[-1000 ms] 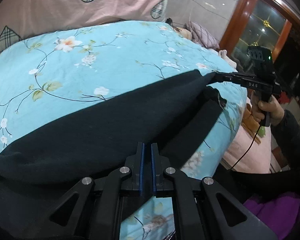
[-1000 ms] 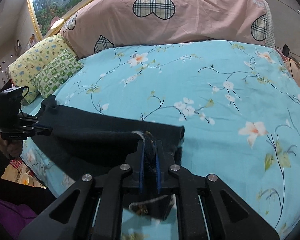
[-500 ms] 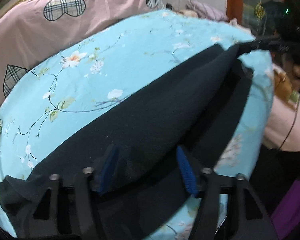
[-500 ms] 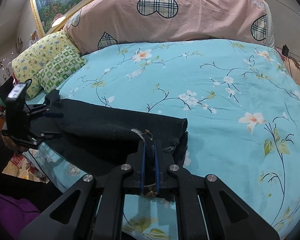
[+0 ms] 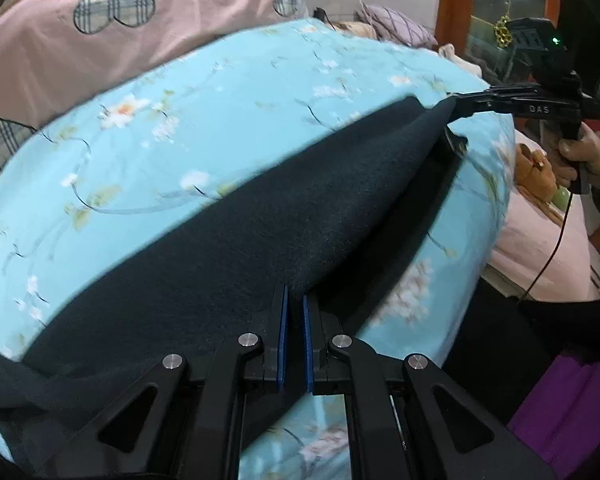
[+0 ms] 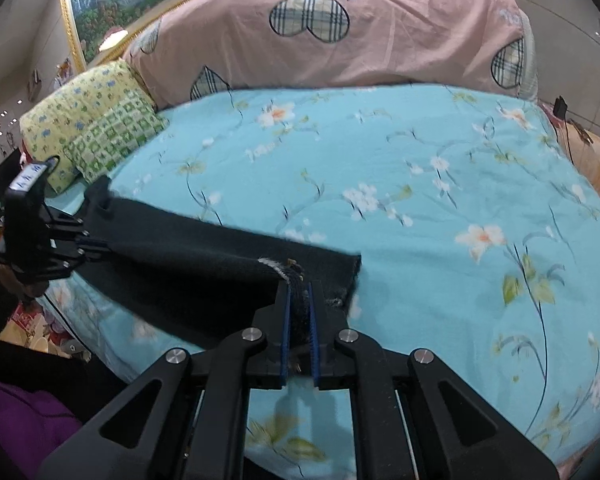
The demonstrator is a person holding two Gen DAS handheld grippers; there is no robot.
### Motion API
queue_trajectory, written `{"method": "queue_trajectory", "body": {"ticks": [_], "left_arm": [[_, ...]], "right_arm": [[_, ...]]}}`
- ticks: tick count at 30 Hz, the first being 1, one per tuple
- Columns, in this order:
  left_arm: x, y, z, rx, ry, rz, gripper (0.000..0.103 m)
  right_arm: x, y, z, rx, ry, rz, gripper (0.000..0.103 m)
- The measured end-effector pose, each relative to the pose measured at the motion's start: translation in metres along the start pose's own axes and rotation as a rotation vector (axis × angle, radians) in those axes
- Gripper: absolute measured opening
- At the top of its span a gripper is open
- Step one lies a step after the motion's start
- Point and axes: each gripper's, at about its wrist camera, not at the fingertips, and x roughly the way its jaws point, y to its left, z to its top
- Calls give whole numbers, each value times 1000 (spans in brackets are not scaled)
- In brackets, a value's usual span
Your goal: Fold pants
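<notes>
Dark navy fleece pants (image 5: 236,256) stretched across frame centre; left gripper (image 5: 293,308) and right gripper (image 6: 298,300) both clamped on fabric edge. Keep tension even, lower together onto light blue floral bedsheet (image 6: 420,184).

My pants (image 5: 228,248) are dark, matt cloth with a fuzzy, fleece-like nap. The bedsheet (image 6: 380,168) under them is smooth, thin cotton-like cloth, printed with flowers. My left gripper (image 5: 293,304) and my right gripper (image 6: 299,292) are matt black plastic with shiny round metal pins and ribbed blue pads (image 6: 285,328). The pink pillow (image 6: 380,28) looks soft and matt. The picture frame (image 6: 70,28) is glossy gold.
</notes>
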Motion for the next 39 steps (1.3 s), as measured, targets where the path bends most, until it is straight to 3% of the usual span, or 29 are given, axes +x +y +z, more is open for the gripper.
{"method": "queue_trajectory", "body": {"ticks": [4,6,7,9,10,11,15,19,26,33,39], "left_arm": [[30,-3,-13,-39,70,-32,8],[32,-2,-16,-66,65,-43,11],[28,1,-16,-89,55,-57,13],[21,5,-15,-117,43,-82,29],[17,7,-17,-133,35,-87,34],[11,10,-19,-152,24,-84,44],[-9,26,-38,-257,-13,-66,53],[-29,57,-59,-441,-30,-23,53],[-69,126,-87,-711,-54,111,55],[-94,204,-90,-883,-27,184,58],[-89,264,-76,-989,113,249,59]], "right_arm": [[21,-6,-18,21,94,-14,9],[31,-4,-24,23,139,-31,11],[32,-2,-26,26,150,-30,18],[26,-1,-26,32,155,-42,42],[21,-1,-25,39,149,-53,66],[12,-2,-23,50,121,-62,76],[-23,-1,-13,96,5,-37,76],[-25,21,3,95,-60,35,76],[34,101,31,-31,-16,215,76],[81,171,39,-136,36,360,76],[115,219,46,-197,85,463,76]]}}
